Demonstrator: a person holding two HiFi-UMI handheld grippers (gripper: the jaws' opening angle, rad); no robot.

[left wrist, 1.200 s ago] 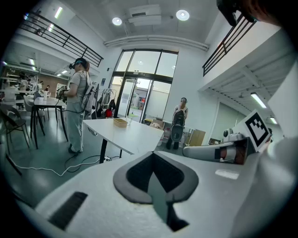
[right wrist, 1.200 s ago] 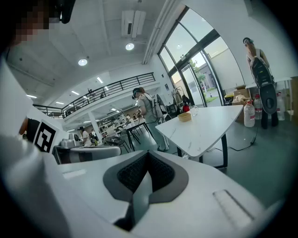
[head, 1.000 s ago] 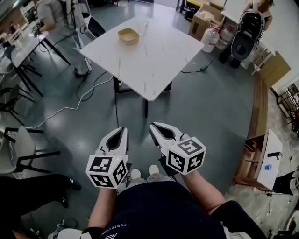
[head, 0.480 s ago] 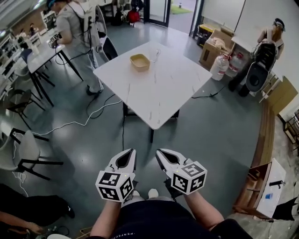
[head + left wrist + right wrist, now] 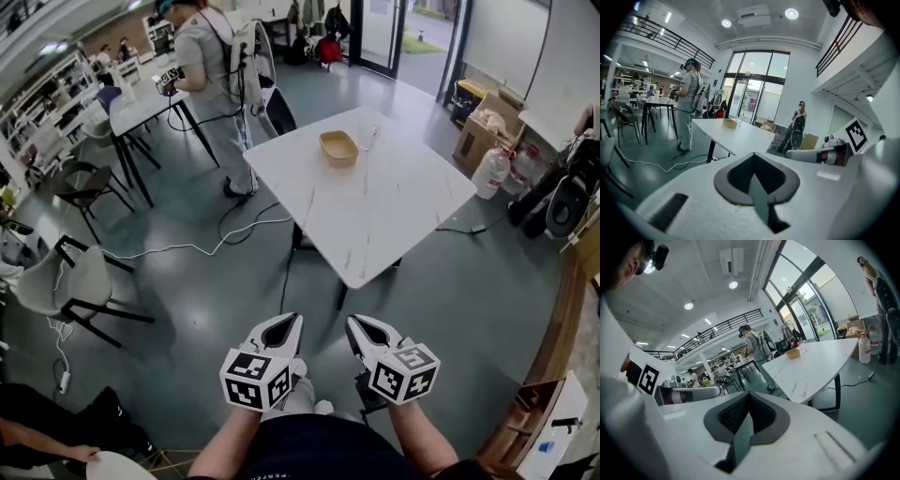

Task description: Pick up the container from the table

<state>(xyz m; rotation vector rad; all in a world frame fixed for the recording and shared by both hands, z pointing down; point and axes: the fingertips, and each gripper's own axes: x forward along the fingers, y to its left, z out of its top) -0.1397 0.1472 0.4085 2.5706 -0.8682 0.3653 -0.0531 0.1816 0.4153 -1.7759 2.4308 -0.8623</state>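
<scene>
The container (image 5: pixel 338 147) is a tan, shallow tub on the far part of a white table (image 5: pixel 375 220). It also shows small and distant in the left gripper view (image 5: pixel 730 123) and the right gripper view (image 5: pixel 792 353). My left gripper (image 5: pixel 292 321) and right gripper (image 5: pixel 354 323) are held side by side over the floor, well short of the table's near corner. They point toward the table. Both are shut with nothing in them, as the left gripper (image 5: pixel 754 154) and right gripper (image 5: pixel 749 394) show in their own views.
A clear glass (image 5: pixel 370 139) stands just right of the container. A person with a backpack (image 5: pixel 220 56) stands beyond the table's left side by another table (image 5: pixel 141 103). Chairs (image 5: pixel 84 281) and a floor cable (image 5: pixel 187 248) lie left; a box and a water bottle (image 5: pixel 489 171) lie right.
In the head view the table and container now sit further right and lower, and more of the room behind shows. Both grippers sit lower in the frame, still shut and side by side.
</scene>
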